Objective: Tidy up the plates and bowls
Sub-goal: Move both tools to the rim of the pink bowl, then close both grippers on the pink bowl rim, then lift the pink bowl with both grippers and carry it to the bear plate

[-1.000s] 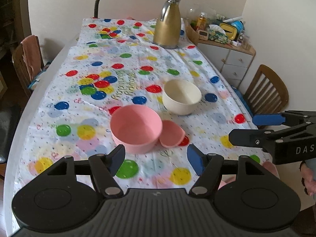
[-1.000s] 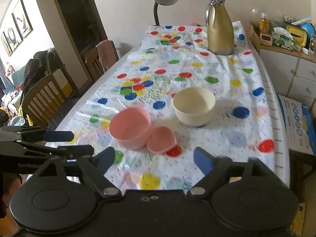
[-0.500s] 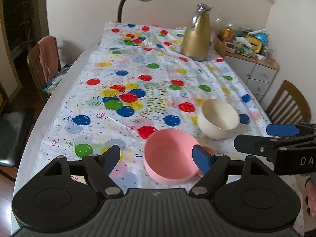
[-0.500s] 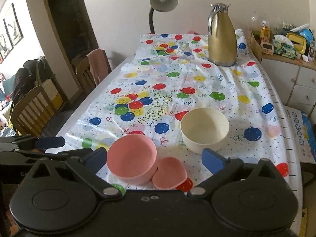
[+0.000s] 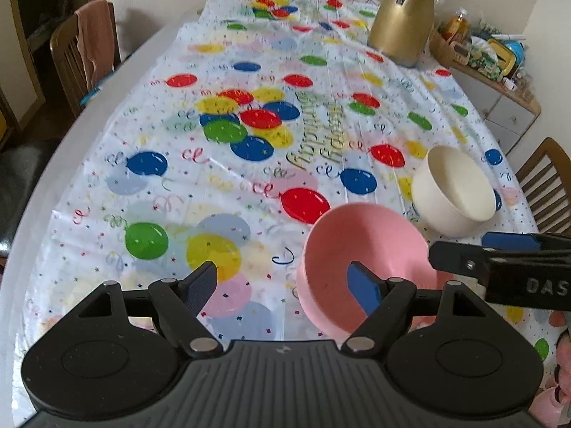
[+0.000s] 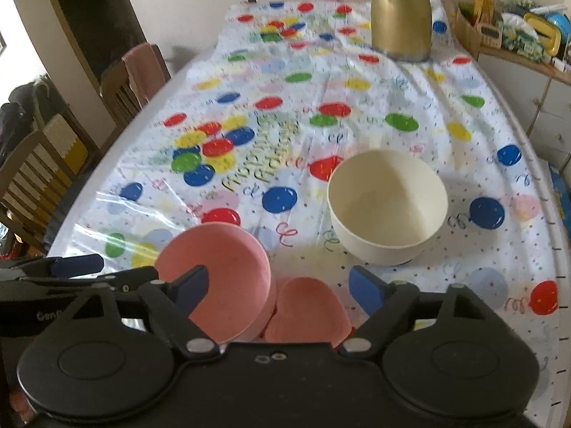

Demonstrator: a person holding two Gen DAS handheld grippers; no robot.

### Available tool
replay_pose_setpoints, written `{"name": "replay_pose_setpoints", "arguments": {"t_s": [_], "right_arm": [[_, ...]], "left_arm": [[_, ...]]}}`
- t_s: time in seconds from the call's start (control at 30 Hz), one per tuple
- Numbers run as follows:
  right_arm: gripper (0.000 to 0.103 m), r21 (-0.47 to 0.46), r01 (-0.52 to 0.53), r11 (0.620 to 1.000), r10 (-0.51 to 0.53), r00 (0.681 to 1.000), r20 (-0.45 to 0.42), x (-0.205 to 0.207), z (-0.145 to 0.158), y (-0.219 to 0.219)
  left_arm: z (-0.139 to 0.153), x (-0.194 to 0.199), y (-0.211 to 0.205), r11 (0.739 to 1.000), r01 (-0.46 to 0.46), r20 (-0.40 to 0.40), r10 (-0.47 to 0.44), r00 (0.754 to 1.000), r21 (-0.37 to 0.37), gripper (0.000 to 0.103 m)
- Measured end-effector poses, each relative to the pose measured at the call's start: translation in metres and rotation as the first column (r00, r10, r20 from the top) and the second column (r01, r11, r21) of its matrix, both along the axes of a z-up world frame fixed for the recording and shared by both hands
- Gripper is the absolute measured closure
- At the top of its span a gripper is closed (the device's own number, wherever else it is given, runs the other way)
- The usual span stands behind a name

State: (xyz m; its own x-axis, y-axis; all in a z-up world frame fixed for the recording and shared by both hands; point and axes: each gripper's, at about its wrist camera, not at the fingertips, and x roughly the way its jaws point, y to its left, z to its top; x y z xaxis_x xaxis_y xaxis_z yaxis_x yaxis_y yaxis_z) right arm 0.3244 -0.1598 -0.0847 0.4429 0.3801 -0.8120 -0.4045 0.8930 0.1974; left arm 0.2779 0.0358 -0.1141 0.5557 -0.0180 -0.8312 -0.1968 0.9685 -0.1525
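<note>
Now right claw (image 6: 276,285) closing, empty, over small pink dish (image 6: 308,312).

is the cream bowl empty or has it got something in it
Empty. The right wrist view looks down into the cream bowl, which stands upright on the tablecloth, and shows only its bare inner wall and bottom.

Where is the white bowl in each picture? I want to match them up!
Left wrist view: the white bowl sits at the right, behind the pink bowl.
Right wrist view: the white bowl sits a bit right of the middle, behind the small pink dish.
Shared landmark: the gold jug stands at the far end of the table in both.
</note>
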Motion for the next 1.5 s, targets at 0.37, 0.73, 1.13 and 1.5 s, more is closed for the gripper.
{"name": "replay_pose_setpoints", "arguments": {"t_s": [0.37, 0.73, 1.13, 1.5], "right_arm": [[0.054, -0.034, -0.019, 0.999, 0.017, 0.998, -0.056, 0.010, -0.022, 0.016], [0.084, -0.042, -0.021, 0.999, 0.018, 0.996, -0.090, 0.009, -0.027, 0.025], [0.099, -0.114, 0.001, 0.993, -0.016, 0.991, -0.131, 0.011, -0.025, 0.032], [0.099, -0.087, -0.004, 0.996, -0.007, 0.991, -0.134, -0.010, -0.001, 0.027]], "left_arm": [[-0.013, 0.007, -0.003, 1.000, -0.011, -0.031, 0.011, 0.999, -0.011, 0.024], [-0.017, 0.011, -0.011, 0.999, -0.010, -0.058, 0.007, 0.998, -0.050, 0.071], [-0.015, 0.014, -0.011, 0.997, -0.010, -0.108, 0.001, 0.994, -0.079, 0.091], [0.012, -0.016, -0.015, 0.998, -0.004, -0.094, -0.002, 0.996, -0.065, 0.091]]}}
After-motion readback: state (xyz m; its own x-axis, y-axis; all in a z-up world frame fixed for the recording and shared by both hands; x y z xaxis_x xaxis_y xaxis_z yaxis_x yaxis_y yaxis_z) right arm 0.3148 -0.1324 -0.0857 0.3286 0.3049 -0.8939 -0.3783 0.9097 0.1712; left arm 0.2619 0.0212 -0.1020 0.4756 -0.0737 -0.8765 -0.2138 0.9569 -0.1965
